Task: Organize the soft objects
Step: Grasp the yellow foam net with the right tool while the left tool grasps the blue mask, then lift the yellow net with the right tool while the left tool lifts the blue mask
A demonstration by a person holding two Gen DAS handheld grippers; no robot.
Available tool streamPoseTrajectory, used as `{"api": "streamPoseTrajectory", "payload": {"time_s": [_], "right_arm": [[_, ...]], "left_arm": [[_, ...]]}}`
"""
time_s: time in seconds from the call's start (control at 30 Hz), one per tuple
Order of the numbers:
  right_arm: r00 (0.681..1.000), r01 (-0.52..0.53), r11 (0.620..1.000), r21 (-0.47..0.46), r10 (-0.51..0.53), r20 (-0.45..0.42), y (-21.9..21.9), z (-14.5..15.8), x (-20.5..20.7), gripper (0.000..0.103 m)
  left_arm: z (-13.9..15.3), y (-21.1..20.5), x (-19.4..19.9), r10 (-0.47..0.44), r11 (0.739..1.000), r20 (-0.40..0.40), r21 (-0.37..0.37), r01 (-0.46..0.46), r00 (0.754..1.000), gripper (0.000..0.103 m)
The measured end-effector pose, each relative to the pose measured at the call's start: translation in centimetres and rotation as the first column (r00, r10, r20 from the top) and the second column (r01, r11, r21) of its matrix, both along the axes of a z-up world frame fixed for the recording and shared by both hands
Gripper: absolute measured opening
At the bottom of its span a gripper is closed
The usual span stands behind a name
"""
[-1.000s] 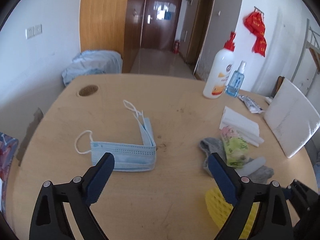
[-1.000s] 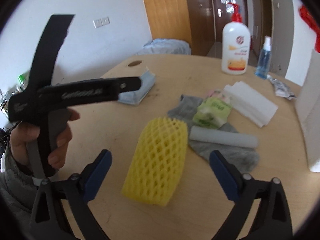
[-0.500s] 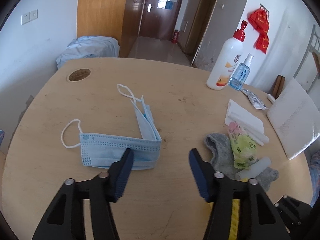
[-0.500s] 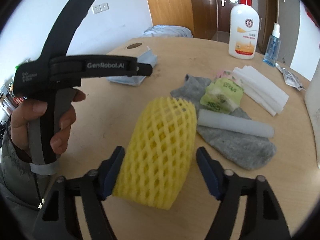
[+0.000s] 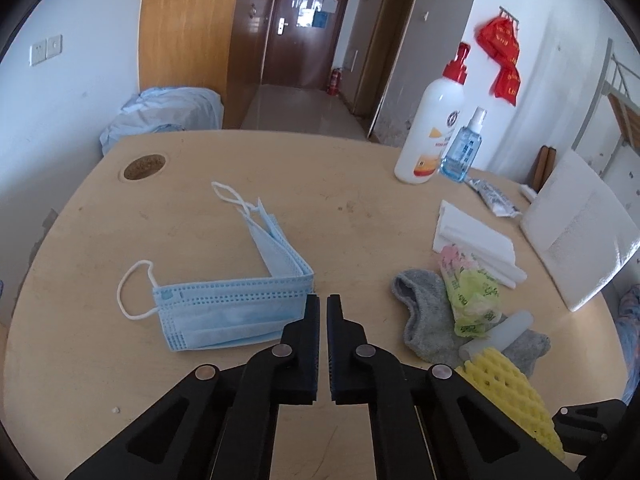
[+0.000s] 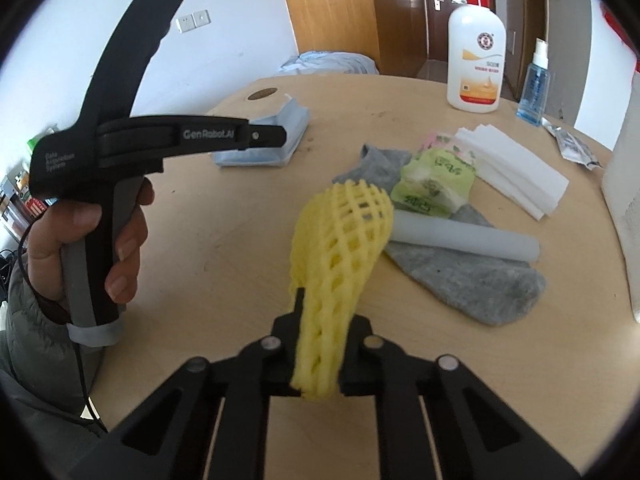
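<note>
My right gripper point(image 6: 324, 320) is closing, and its pads squeeze the near end of the yellow foam net point(image 6: 344, 232), which narrows between them. The net's far end rests by the grey sock point(image 6: 472, 280), which has a green tissue pack point(image 6: 432, 184) and a white foam tube point(image 6: 464, 236) lying on it. My left gripper point(image 5: 323, 300) is shut with nothing in it, its tips at the right edge of the blue face masks point(image 5: 236, 312). In the left wrist view the net point(image 5: 508, 384) shows at lower right.
On the round wooden table point(image 5: 340, 184) lie folded white tissues point(image 5: 476, 240) and a silver sachet point(image 5: 492, 198). A lotion pump bottle point(image 5: 430, 136) and a blue spray bottle point(image 5: 460, 148) stand at the back. A white foam board point(image 5: 580, 232) leans at right. A hand point(image 6: 128, 232) holds the left tool.
Both grippers went from wide open to closed. The right one closed onto the yellow foam net and pinched it narrow. The left one closed on nothing beside the masks.
</note>
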State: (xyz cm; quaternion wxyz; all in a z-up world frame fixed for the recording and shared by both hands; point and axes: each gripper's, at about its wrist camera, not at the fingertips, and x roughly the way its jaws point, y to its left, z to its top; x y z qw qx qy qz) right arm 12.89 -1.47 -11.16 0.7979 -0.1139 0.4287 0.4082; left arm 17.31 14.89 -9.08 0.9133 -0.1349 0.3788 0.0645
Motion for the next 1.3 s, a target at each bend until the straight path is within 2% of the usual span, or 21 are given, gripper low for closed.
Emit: {"api": "streamPoseTrajectory", "payload": {"time_s": [0.1, 0.23, 0.4, 0.47, 0.53, 0.6, 0.63, 0.73, 1.03, 1.07, 1.13, 1.17, 1.23, 1.3], "right_arm": [[1.0, 0.001, 1.0, 0.005, -0.001, -0.002, -0.1, 0.0, 0.0, 0.012], [1.0, -0.001, 1.0, 0.012, 0.001, 0.01, -0.3, 0.4, -0.3, 0.012], [1.0, 0.0, 1.0, 0.014, 0.0, 0.003, -0.3, 0.2, 0.0, 0.012], [1.0, -0.005, 1.0, 0.012, 0.005, 0.002, -0.2, 0.2, -0.1, 0.012], [1.0, -0.01, 1.0, 0.016, 0.01, 0.002, -0.2, 0.2, -0.1, 0.012], [1.0, -0.013, 1.0, 0.016, 0.013, 0.006, -0.3, 0.2, -0.1, 0.012], [1.0, -0.012, 1.0, 0.017, 0.012, 0.006, -0.2, 0.2, -0.1, 0.012], [1.0, -0.015, 1.0, 0.018, 0.015, 0.007, -0.2, 0.2, -0.1, 0.012], [1.0, -0.014, 1.0, 0.022, 0.014, 0.008, -0.3, 0.3, -0.1, 0.012], [1.0, -0.012, 1.0, 0.023, 0.012, 0.007, -0.3, 0.3, -0.1, 0.012], [1.0, -0.008, 1.0, 0.023, 0.008, 0.006, -0.3, 0.3, 0.0, 0.012], [1.0, -0.007, 1.0, 0.024, 0.006, 0.007, -0.3, 0.3, 0.0, 0.012], [1.0, -0.006, 1.0, 0.022, 0.005, 0.008, -0.3, 0.3, 0.0, 0.012], [1.0, -0.004, 1.0, 0.023, 0.004, 0.009, -0.3, 0.3, 0.0, 0.012]], "left_arm": [[0.7, 0.1, -0.6, 0.0, 1.0, 0.031, -0.002, 0.0, 1.0, 0.0], [2.0, -0.8, -1.4, 0.017, 0.996, 0.071, 0.087, -0.023, 0.997, 0.0], [2.5, -1.2, -0.4, 0.009, 0.987, 0.04, 0.16, -0.015, 0.999, 0.002], [2.3, -0.9, 0.1, 0.018, 0.984, 0.025, 0.179, -0.023, 1.0, 0.01], [2.0, -0.6, 0.6, 0.025, 0.984, 0.003, 0.176, -0.025, 1.0, 0.04], [1.8, -0.4, 0.6, 0.026, 0.985, 0.013, 0.168, -0.028, 1.0, 0.059], [1.8, -0.3, 0.6, 0.021, 0.985, 0.025, 0.17, -0.025, 0.999, 0.061], [1.5, -0.4, 1.3, 0.016, 0.981, 0.002, 0.193, -0.016, 1.0, 0.061], [-0.3, 0.6, 3.1, -0.01, 0.984, -0.087, 0.174, 0.025, 0.996, 0.061], [-0.4, 0.6, 3.1, -0.009, 0.985, -0.091, 0.173, 0.025, 0.996, 0.058], [-0.7, 0.8, 3.2, -0.003, 0.986, -0.106, 0.164, 0.02, 0.994, 0.039], [-0.7, 0.9, 3.2, -0.003, 0.988, -0.11, 0.154, 0.02, 0.994, 0.038], [-0.9, 1.1, 3.2, -0.004, 0.99, -0.112, 0.143, 0.02, 0.994, 0.027], [-0.9, 0.9, 3.1, -0.011, 0.988, -0.112, 0.15, 0.028, 0.994, 0.024]]}}
